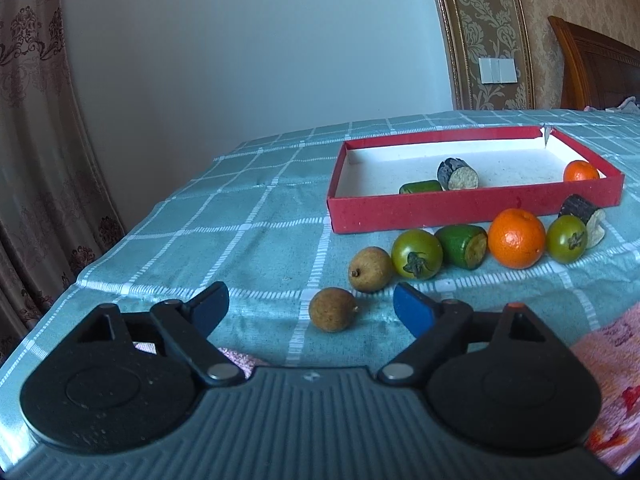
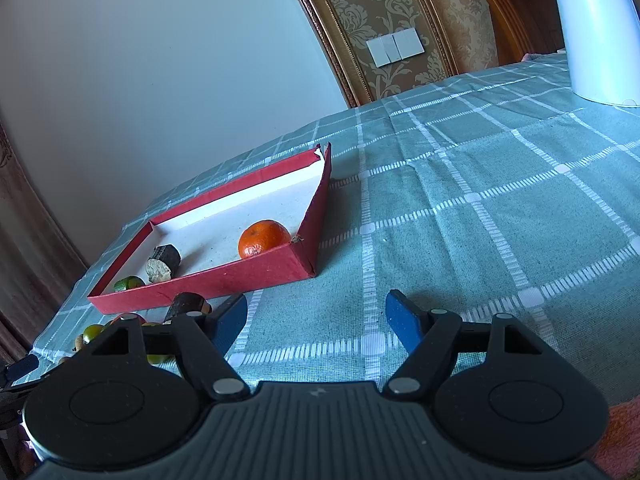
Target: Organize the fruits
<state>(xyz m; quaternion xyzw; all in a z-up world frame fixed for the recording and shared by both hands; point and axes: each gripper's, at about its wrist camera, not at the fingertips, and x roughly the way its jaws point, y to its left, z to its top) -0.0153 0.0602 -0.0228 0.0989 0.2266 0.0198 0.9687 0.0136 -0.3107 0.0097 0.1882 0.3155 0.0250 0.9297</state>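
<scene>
Meanwhile, both the left gripper and right gripper were held wide and empty; three fruits were seen inside the red box, the rest lined up just beside it.

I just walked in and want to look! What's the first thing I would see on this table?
Your eye would land on the red box sitting on the checked green tablecloth, with a bright orange tucked in its right corner. Just in front of the box, a row of fruit lies on the cloth, led by a bigger orange. Close up, the left gripper stands open around a small brown fruit.
</scene>
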